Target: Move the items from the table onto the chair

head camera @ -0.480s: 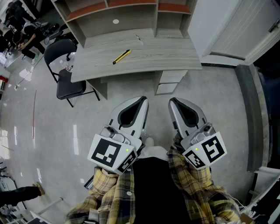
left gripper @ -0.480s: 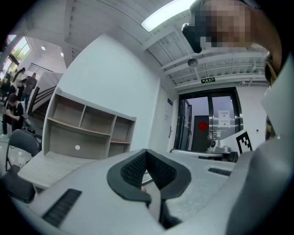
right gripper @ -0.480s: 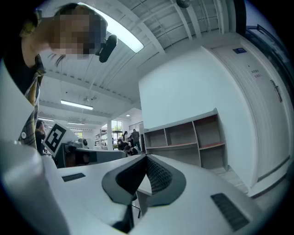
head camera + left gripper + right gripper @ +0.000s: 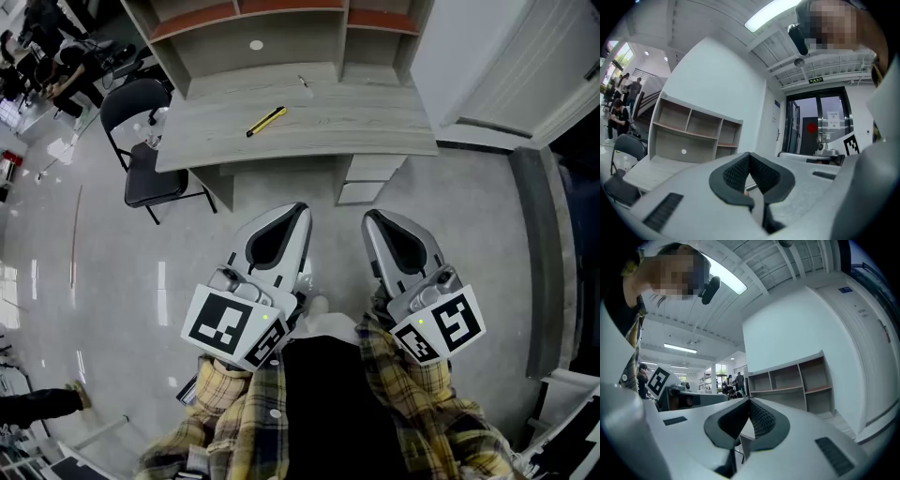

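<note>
Head view layout: yellow pen-like item (image 4: 265,121) lay on the surface (image 4: 375,117), well ahead of both claws.
Long axis: diagonal, with the far end to the right and the near end toward the chair (image 4: 150,180).
Nearer claw: left claw (image 4: 296,210), likely by a little; right claw (image 4: 369,217) sat further right.
Claw state: both pressed closed, nothing between them.
Chair: at the surface's left end, left of the item.
Other item: small thin item (image 4: 302,82) further back, too small to identify.

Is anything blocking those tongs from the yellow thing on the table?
Nothing visible does: only bare floor separates the left tongs and right tongs from the table, where the yellow tool lies in the open.
</note>
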